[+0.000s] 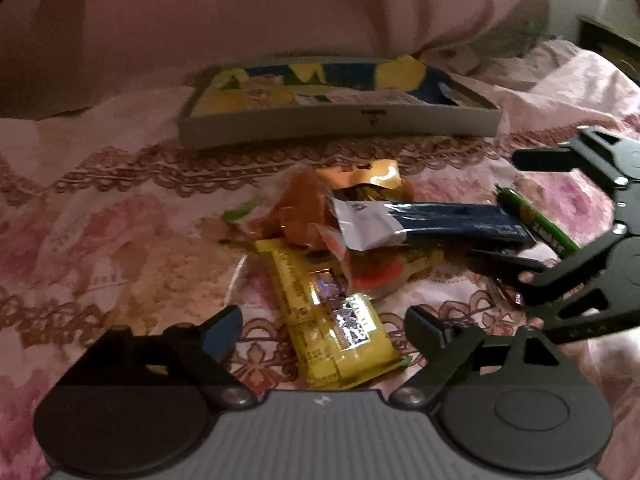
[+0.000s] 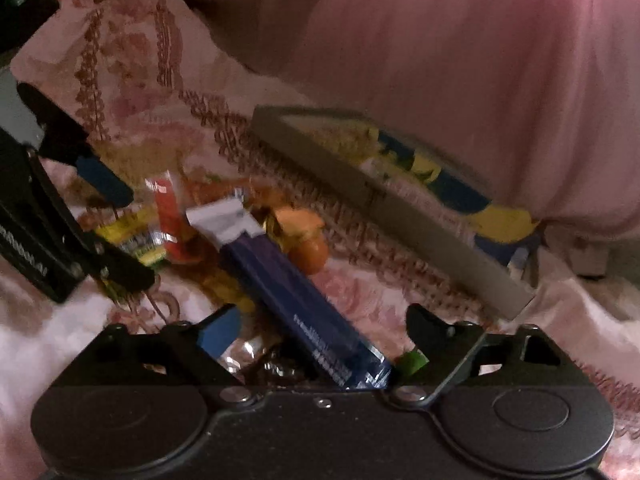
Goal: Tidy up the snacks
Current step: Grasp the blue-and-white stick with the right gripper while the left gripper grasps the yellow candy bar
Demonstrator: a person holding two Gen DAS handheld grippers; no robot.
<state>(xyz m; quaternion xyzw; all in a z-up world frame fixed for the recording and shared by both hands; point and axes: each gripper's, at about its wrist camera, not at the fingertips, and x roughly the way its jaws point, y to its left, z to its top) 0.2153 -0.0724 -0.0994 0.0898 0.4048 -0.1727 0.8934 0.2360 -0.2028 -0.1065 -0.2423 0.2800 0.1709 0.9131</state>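
While two claws gape: one box (shallow), one snack heap.

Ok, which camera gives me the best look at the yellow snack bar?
The left wrist view: the yellow snack bar lies almost whole between the open left gripper fingers. The right wrist view shows only a blurred yellow sliver beside that gripper.

free: bedspread left of snack pile | blocked: box behind pile
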